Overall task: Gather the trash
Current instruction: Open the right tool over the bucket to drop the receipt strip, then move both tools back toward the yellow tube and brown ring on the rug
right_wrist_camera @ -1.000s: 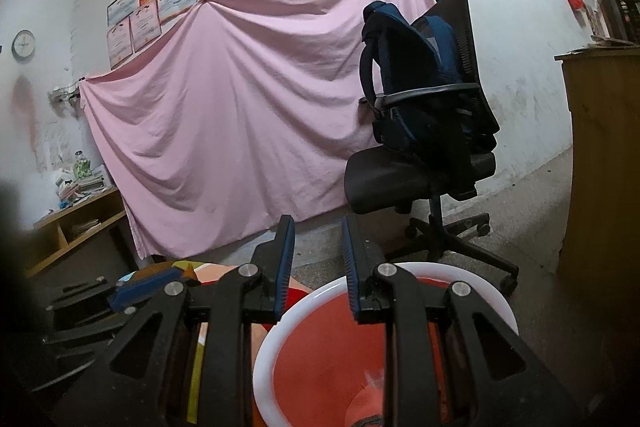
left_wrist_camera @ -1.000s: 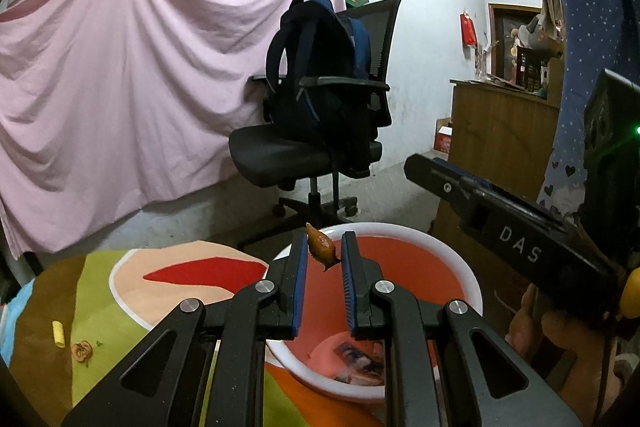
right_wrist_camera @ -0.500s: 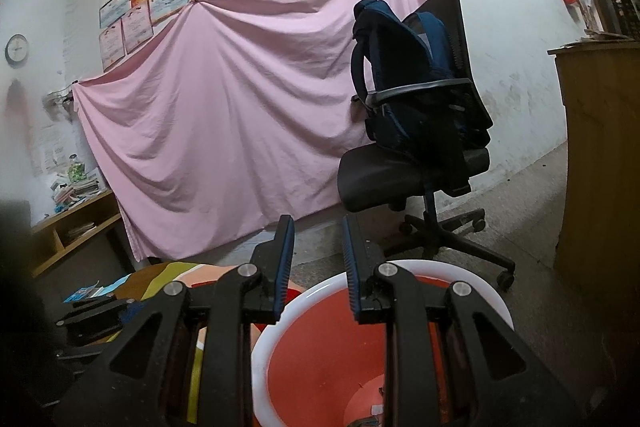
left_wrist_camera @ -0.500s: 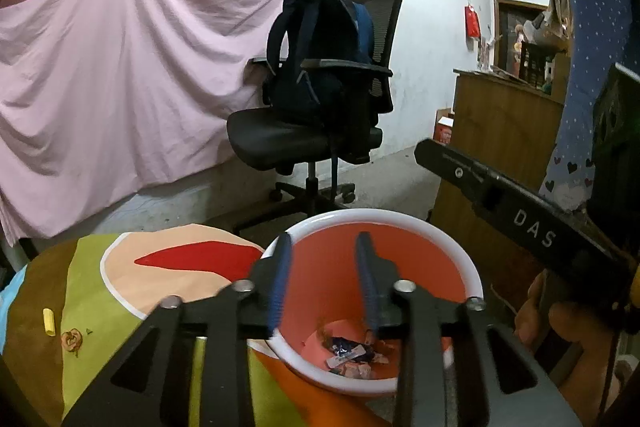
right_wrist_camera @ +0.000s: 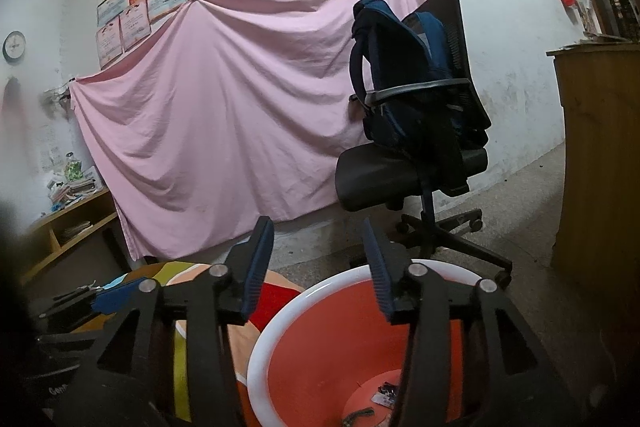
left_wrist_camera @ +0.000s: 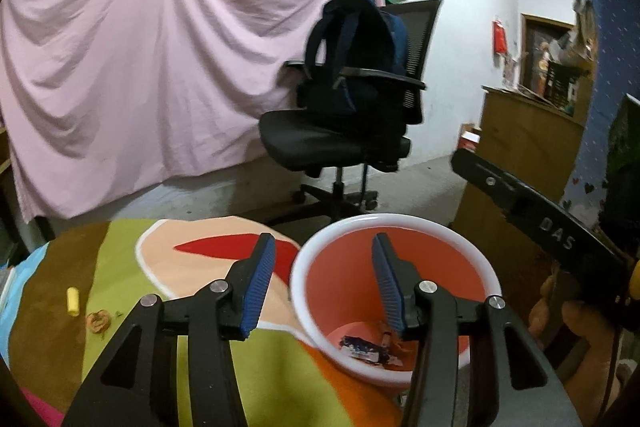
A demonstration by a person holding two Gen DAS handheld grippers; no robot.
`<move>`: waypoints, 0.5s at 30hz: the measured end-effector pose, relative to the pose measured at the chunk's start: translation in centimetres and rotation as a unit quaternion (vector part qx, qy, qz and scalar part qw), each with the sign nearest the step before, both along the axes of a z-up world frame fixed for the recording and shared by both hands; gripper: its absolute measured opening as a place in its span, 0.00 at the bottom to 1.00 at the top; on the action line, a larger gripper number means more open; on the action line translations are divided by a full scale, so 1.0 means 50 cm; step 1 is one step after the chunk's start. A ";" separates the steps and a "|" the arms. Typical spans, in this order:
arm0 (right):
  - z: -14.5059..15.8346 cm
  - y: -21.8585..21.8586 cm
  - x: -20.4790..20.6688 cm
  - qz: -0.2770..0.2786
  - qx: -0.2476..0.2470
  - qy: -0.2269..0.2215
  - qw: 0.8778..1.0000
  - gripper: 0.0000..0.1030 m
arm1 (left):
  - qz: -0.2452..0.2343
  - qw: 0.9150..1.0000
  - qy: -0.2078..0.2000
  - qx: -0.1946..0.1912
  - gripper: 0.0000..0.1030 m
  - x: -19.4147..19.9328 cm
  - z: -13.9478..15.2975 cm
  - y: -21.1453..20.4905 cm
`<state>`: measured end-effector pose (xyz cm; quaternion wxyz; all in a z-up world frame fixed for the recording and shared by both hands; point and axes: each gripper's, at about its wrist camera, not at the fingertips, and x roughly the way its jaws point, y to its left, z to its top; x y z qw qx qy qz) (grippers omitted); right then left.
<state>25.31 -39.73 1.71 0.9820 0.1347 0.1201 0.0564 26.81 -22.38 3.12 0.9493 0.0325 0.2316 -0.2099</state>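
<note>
A red bin with a white rim (left_wrist_camera: 394,223) stands at the table's right edge, with several wrappers (left_wrist_camera: 368,345) on its bottom. It also shows in the right wrist view (right_wrist_camera: 320,291). My left gripper (left_wrist_camera: 322,261) is open and empty above the bin's left rim. My right gripper (right_wrist_camera: 318,245) is open and empty above the bin's far rim; its body shows at the right of the left wrist view (left_wrist_camera: 552,231). A yellow scrap (left_wrist_camera: 72,301) and a brown peel (left_wrist_camera: 98,323) lie on the colourful tablecloth (left_wrist_camera: 120,259) at the left.
A black office chair with a blue backpack (left_wrist_camera: 352,99) stands behind the table before a pink sheet (left_wrist_camera: 152,67). A wooden cabinet (left_wrist_camera: 524,155) is at the right. A low shelf (right_wrist_camera: 68,227) is at the far left.
My left gripper let go of a brown scrap over the bin and opened wide. My right gripper opened too. Both views shifted slightly.
</note>
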 end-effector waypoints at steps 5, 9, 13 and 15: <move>0.013 0.019 -0.006 0.007 -0.014 -0.012 1.000 0.84 | 0.047 0.998 -0.008 -0.035 0.52 -0.009 0.016 0.056; 0.030 0.035 -0.017 0.009 -0.023 -0.030 0.999 0.93 | 0.075 0.995 -0.021 -0.061 0.58 -0.020 0.034 0.094; 0.043 0.051 -0.023 0.009 -0.028 -0.044 0.999 1.00 | 0.101 0.991 -0.039 -0.083 0.87 -0.034 0.053 0.137; 0.048 0.060 -0.027 0.006 -0.032 -0.051 0.998 1.00 | 0.111 0.988 -0.048 -0.099 0.96 -0.044 0.059 0.160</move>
